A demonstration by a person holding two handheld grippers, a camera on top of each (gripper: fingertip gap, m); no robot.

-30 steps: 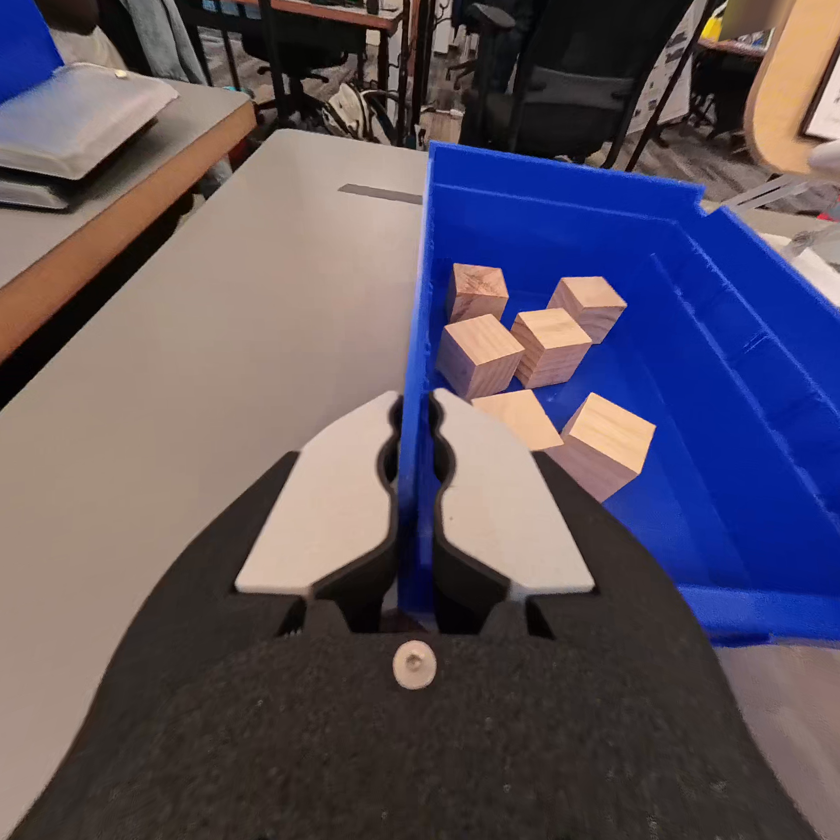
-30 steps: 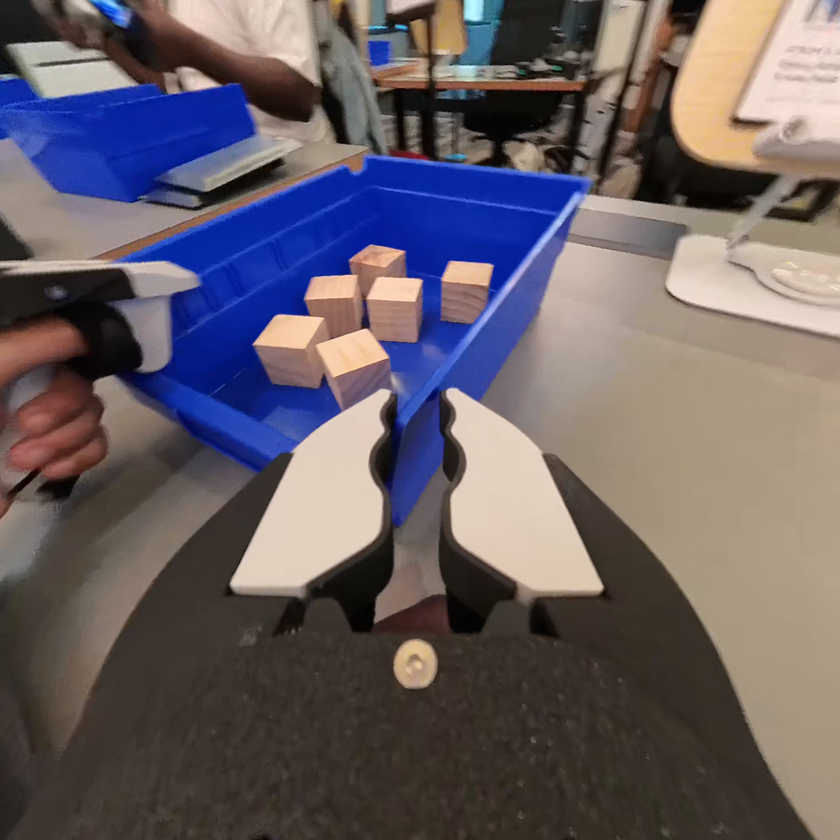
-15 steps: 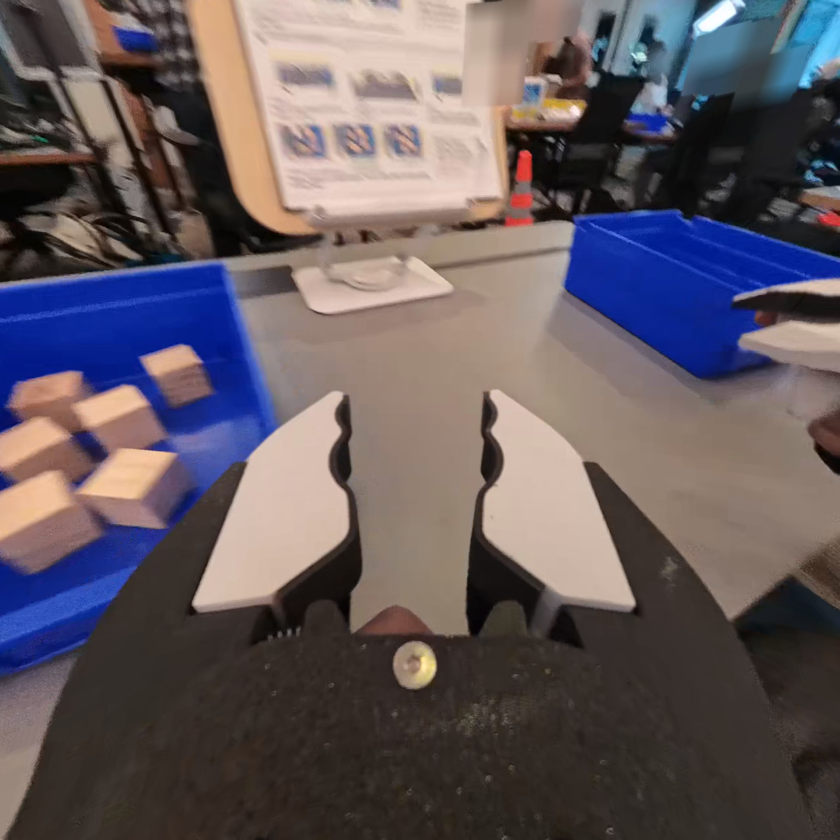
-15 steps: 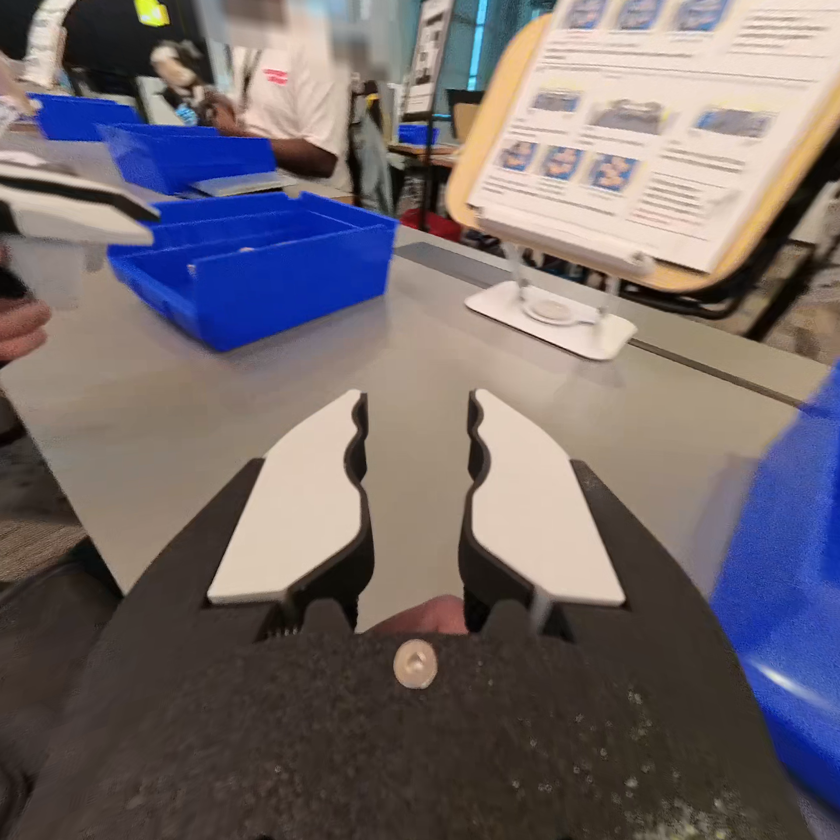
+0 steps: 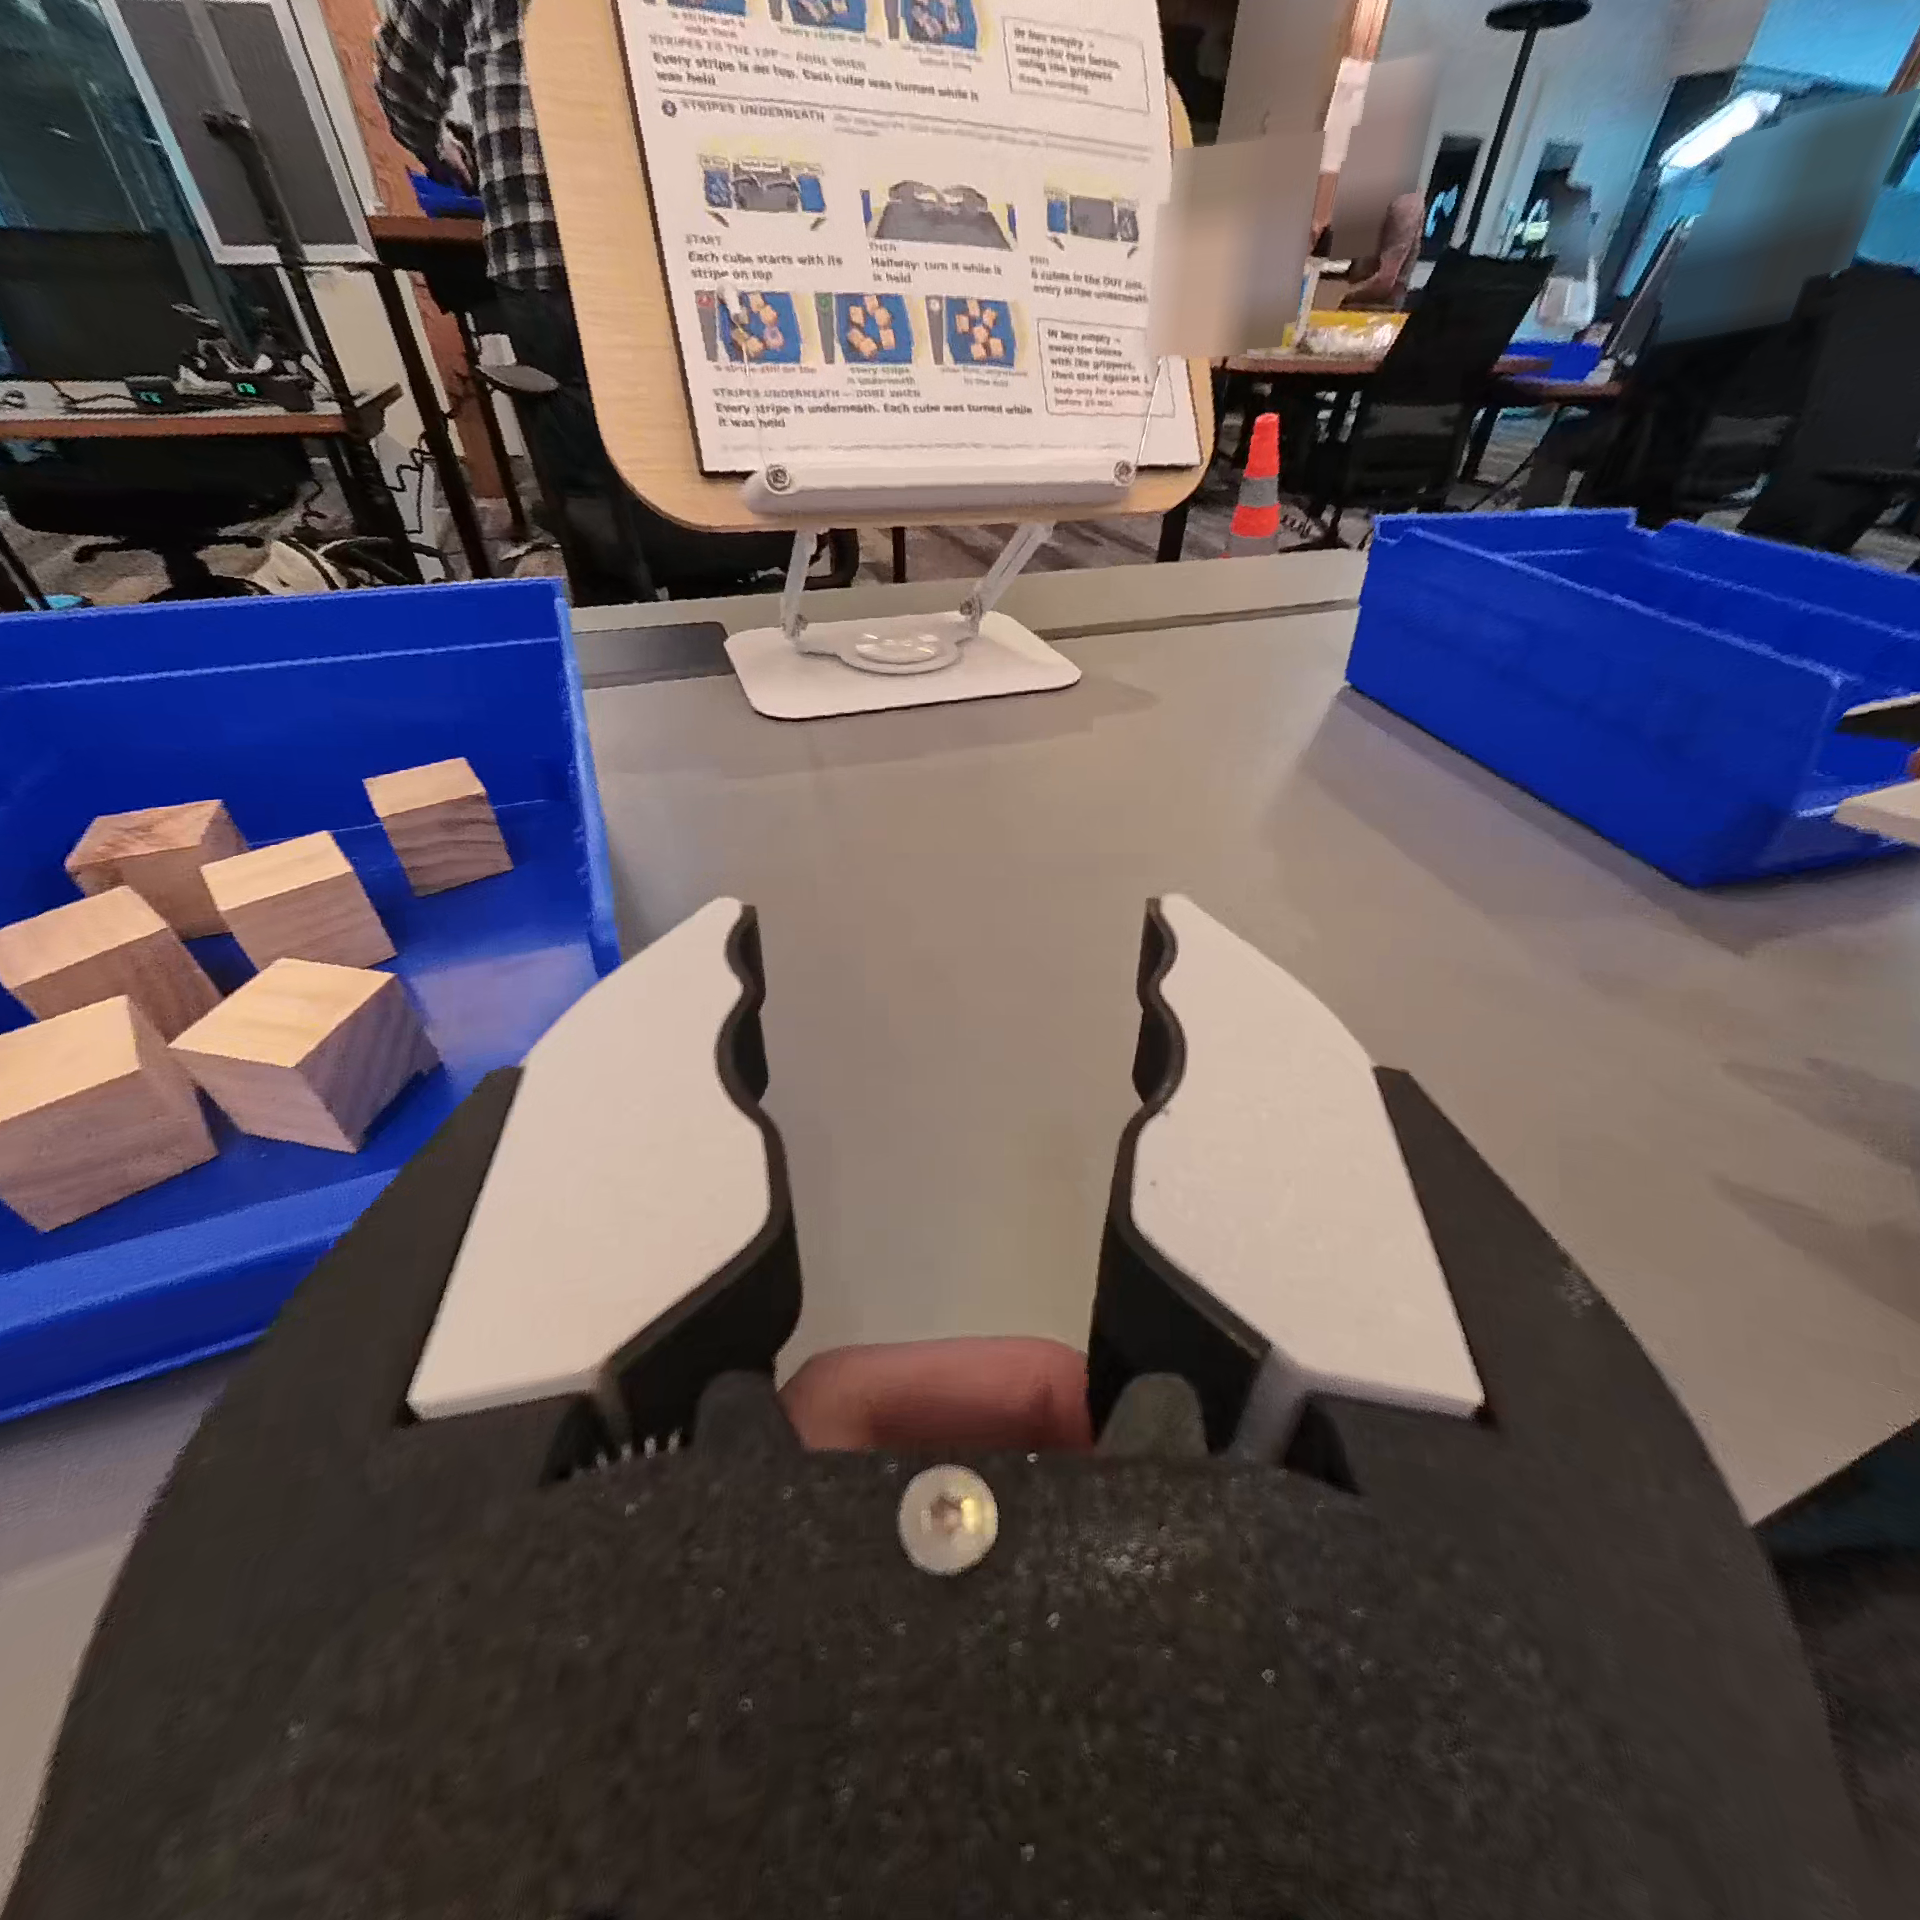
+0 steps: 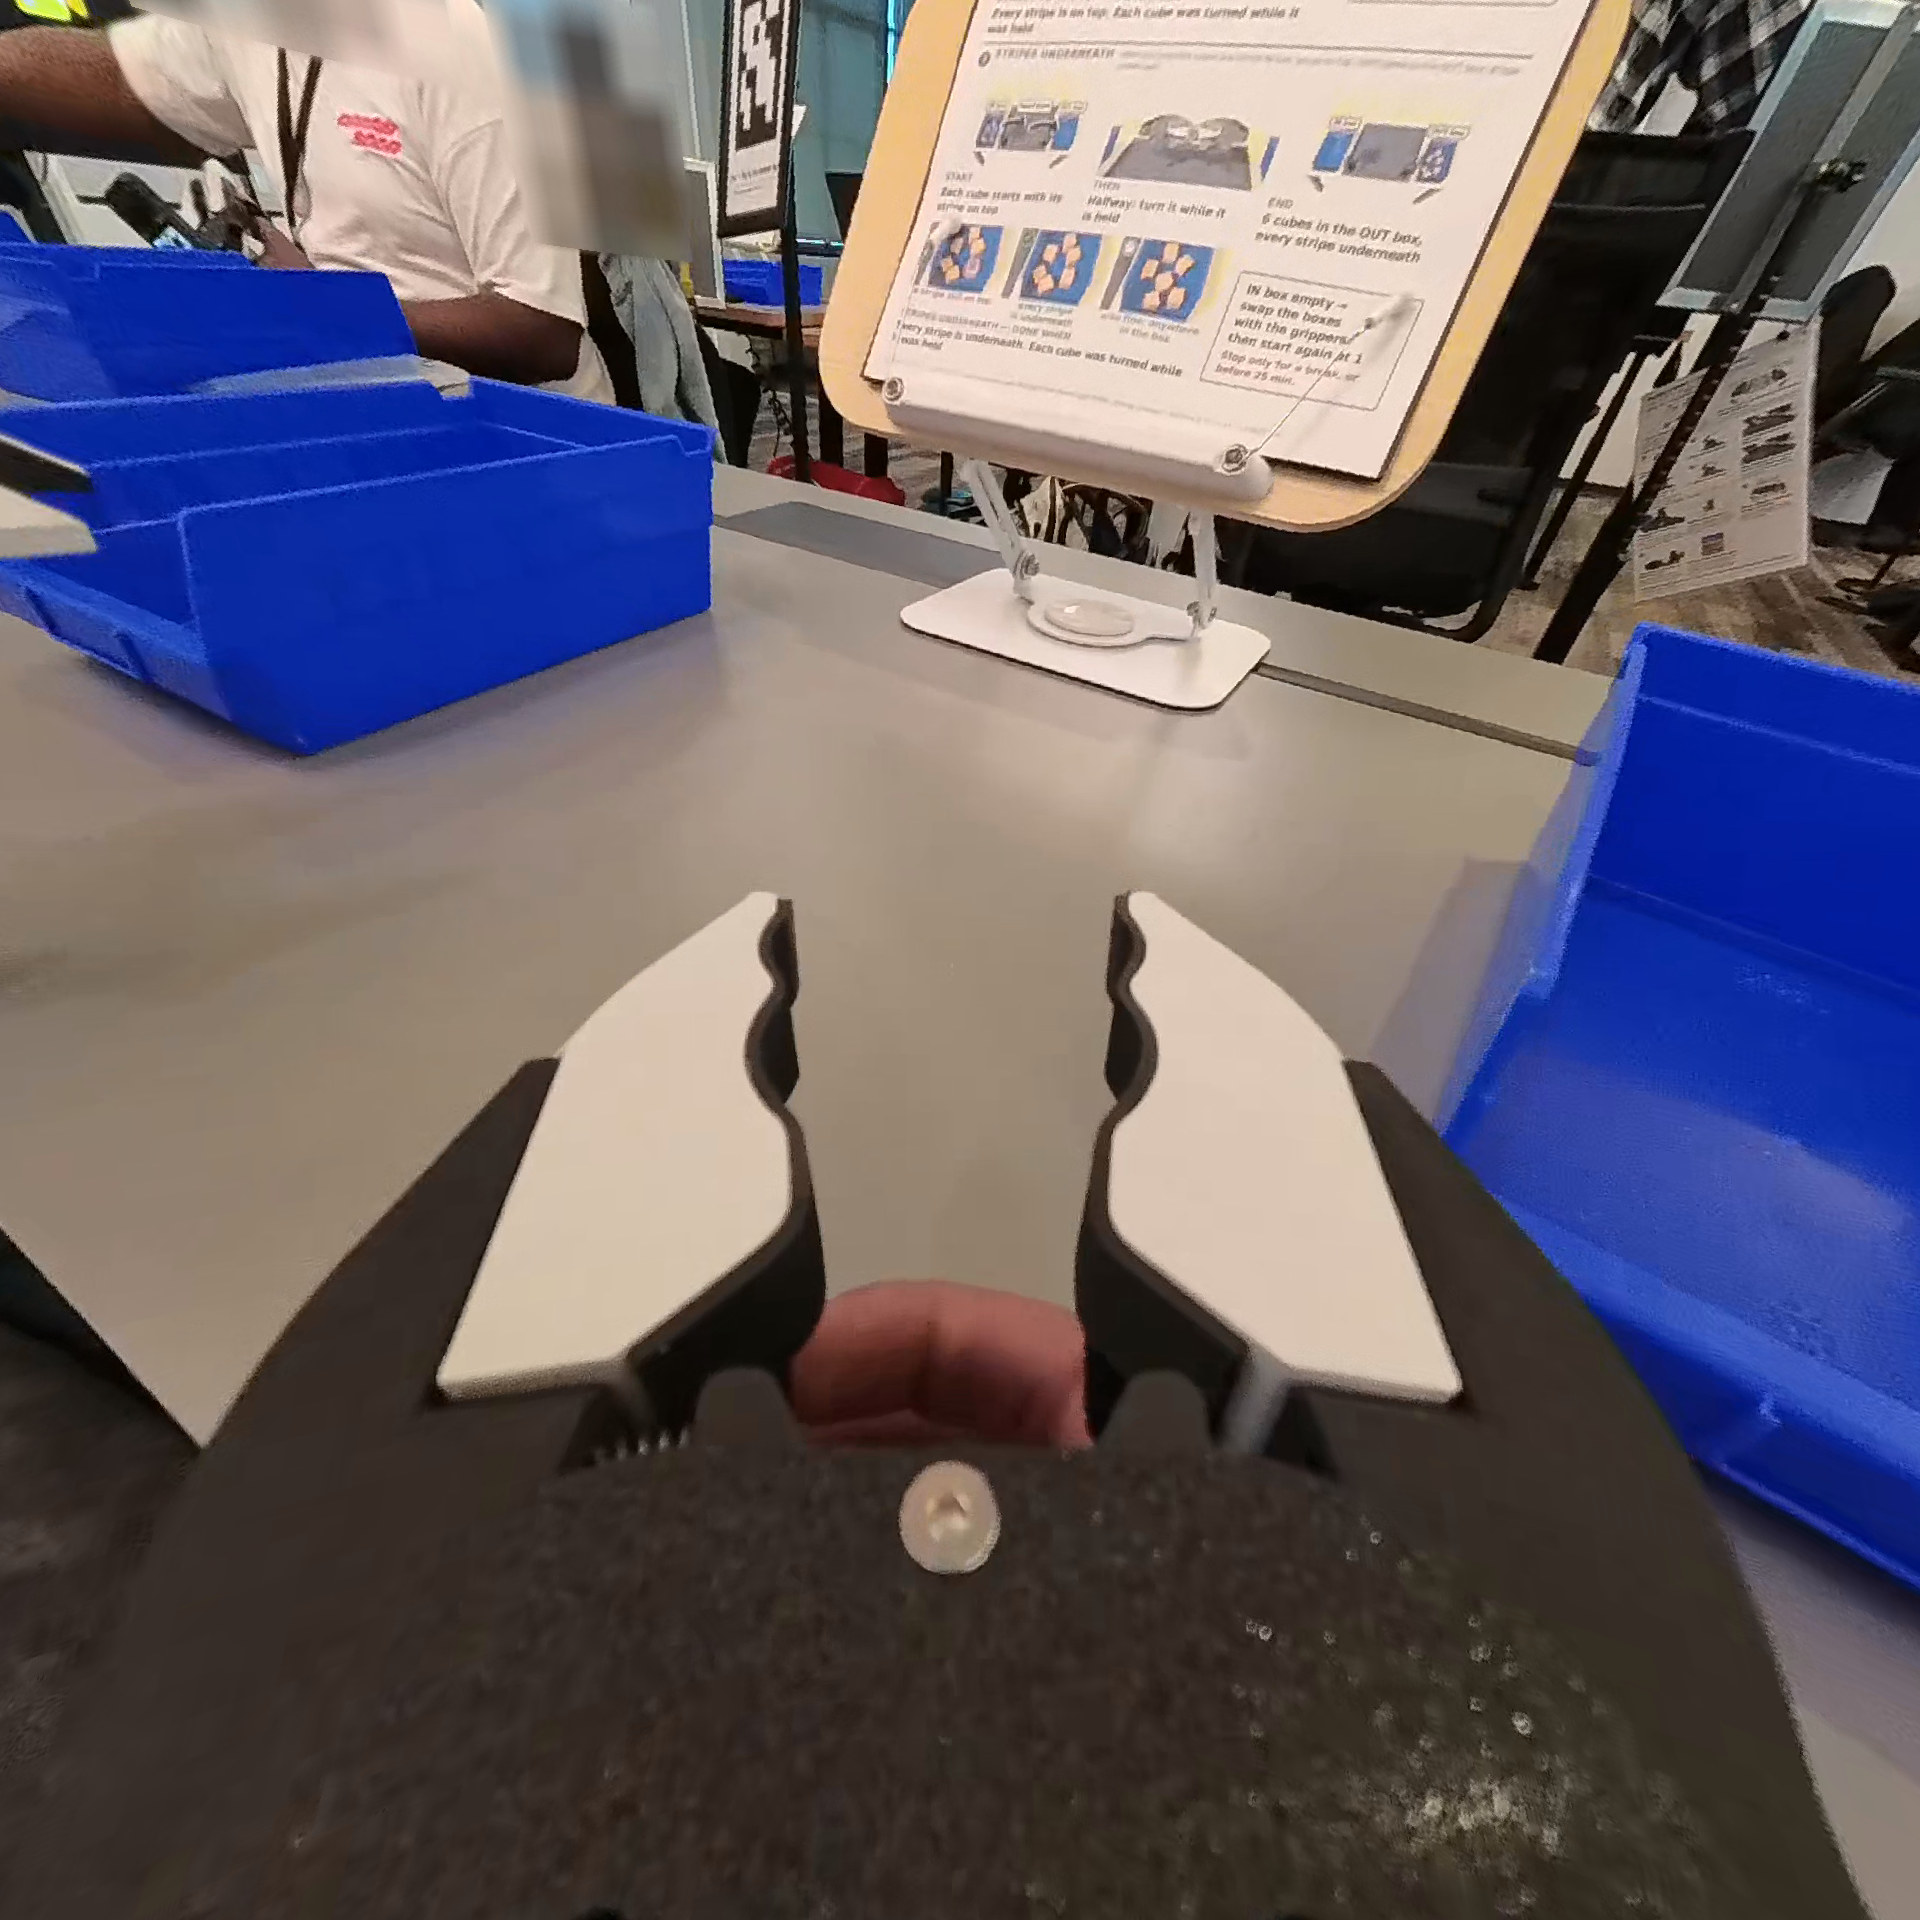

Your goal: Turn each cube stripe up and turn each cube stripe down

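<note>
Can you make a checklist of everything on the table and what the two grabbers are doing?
Surface: grey table, bare between the bins.
Job's things: six wooden cubes in the left blue bin; no stripe shows on any visible face. Right blue bin shows no cubes in its visible part.
Clutter: instruction board on a white stand at the table's far side.
Grippers: left gripper open, holding nothing; right gripper open, holding nothing; both over bare table.
Cables: nothing seen on the table.
Surroundings: orange cone, office chairs, desks, people, more blue bins behind.
</note>
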